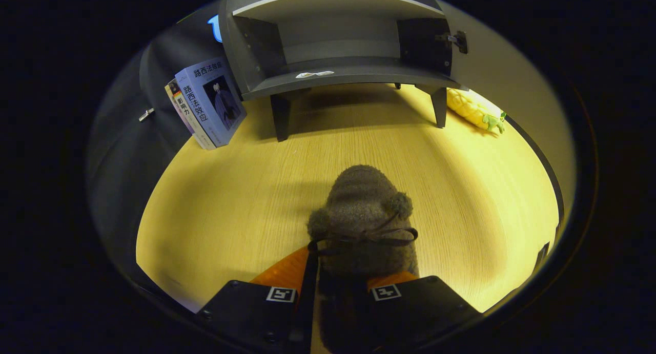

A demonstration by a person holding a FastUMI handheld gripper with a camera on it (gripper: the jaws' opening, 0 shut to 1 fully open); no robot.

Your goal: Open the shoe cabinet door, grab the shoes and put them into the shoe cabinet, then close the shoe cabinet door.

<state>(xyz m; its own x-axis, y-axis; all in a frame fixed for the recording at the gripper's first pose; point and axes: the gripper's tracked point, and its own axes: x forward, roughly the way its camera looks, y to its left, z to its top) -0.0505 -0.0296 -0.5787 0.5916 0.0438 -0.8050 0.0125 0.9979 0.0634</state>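
Between our gripper (342,272) fingers we see a fuzzy brown shoe (363,215), both fingers pressed to its heel end, toe pointing ahead toward the cabinet. It carries two pompoms and a dark bow; whether its sole touches the wooden tabletop (230,205) we cannot tell. Beyond it, well apart, stands the grey shoe cabinet (333,51) on short legs, both doors swung wide, lower shelf bare but for a small sticker. Books (205,105) lean against its left side. Beside its right legs lies a yellow plush toy (474,109)
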